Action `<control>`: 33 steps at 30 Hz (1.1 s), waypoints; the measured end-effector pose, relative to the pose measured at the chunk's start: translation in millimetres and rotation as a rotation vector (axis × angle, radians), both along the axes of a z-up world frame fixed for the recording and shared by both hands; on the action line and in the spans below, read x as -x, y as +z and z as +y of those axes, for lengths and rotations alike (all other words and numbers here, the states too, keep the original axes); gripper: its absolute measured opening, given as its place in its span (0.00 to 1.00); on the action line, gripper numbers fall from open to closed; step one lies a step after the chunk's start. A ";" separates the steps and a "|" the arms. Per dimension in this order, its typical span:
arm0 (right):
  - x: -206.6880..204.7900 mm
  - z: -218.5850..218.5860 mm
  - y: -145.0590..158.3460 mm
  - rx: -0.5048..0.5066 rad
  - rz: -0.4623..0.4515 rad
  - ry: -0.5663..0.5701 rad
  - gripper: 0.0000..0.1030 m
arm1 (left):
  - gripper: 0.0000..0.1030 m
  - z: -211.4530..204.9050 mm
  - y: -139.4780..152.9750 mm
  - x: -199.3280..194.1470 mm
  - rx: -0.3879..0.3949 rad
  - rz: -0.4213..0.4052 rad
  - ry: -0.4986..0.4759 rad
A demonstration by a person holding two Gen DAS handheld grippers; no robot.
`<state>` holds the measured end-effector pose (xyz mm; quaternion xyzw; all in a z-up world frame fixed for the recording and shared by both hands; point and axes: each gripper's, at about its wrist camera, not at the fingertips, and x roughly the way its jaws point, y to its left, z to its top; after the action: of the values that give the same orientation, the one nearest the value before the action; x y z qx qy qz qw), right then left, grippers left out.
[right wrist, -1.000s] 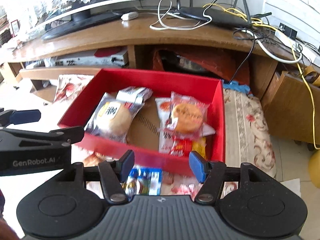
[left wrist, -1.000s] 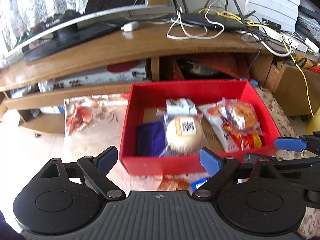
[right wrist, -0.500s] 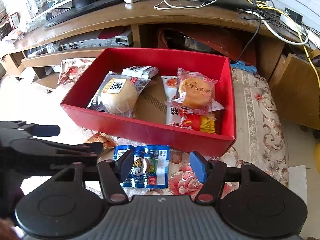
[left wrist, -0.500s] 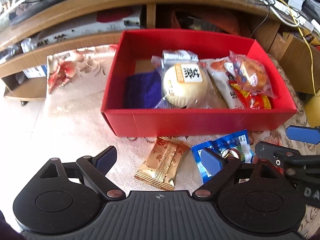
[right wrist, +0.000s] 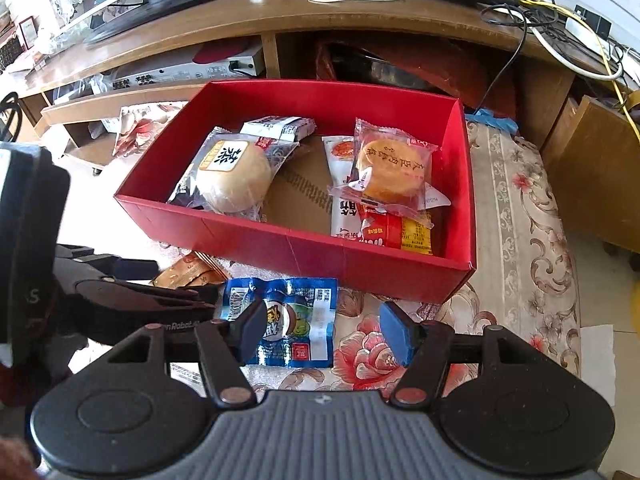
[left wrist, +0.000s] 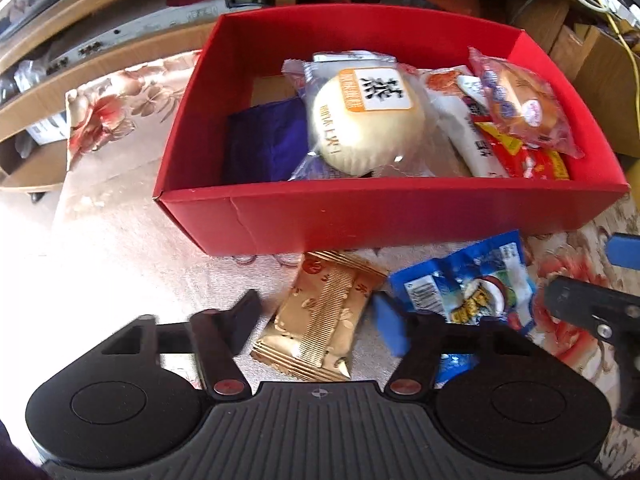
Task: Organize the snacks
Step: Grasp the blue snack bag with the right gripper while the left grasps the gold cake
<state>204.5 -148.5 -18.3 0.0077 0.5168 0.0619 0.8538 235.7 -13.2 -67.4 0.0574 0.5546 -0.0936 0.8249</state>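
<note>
A red box (left wrist: 360,220) (right wrist: 320,256) sits on a floral cloth and holds several wrapped snacks: a white bun (left wrist: 366,124) (right wrist: 234,176), a purple pack (left wrist: 264,144), an orange cake (left wrist: 524,108) (right wrist: 390,168). In front of the box lie a gold packet (left wrist: 324,316) (right wrist: 188,272) and a blue packet (left wrist: 472,288) (right wrist: 288,320). My left gripper (left wrist: 320,324) is open, its fingers on either side of the gold packet, not touching it. My right gripper (right wrist: 324,330) is open, low over the blue packet.
A wooden TV stand (right wrist: 280,20) with a monitor base, router and cables rises behind the box. A wooden cabinet (right wrist: 592,192) stands at the right. The floral cloth (right wrist: 520,240) extends right of the box. The left gripper's body (right wrist: 100,300) sits left of the blue packet.
Both grippers have moved down and forward toward the packets in front of the box. The left gripper now straddles the gold packet; the right is closer over the blue packet.
</note>
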 end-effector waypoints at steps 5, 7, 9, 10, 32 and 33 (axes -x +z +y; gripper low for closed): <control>-4.5 3.8 -1.3 -0.005 0.008 0.014 0.58 | 0.52 3.1 3.6 9.6 0.008 0.008 -0.008; -6.8 6.4 -2.9 -0.004 0.014 0.022 0.58 | 0.51 4.4 5.1 16.2 0.011 0.016 -0.017; -11.5 10.5 -6.3 -0.018 0.027 0.034 0.58 | 0.51 8.4 5.4 23.1 0.008 0.019 -0.023; -14.3 12.7 -8.0 -0.029 0.031 0.038 0.58 | 0.51 10.9 5.6 26.7 0.008 0.019 -0.026; -39.9 18.9 -46.5 -0.145 0.185 0.121 0.62 | 0.57 27.6 7.6 29.4 0.073 0.046 -0.040; -36.1 14.7 -45.7 -0.156 0.211 0.103 0.62 | 0.57 27.3 7.7 29.5 0.072 0.045 -0.041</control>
<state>240.7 -133.8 -64.0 0.0542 0.5968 0.1446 0.7874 206.2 14.1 -59.6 0.0370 0.5681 -0.1314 0.8116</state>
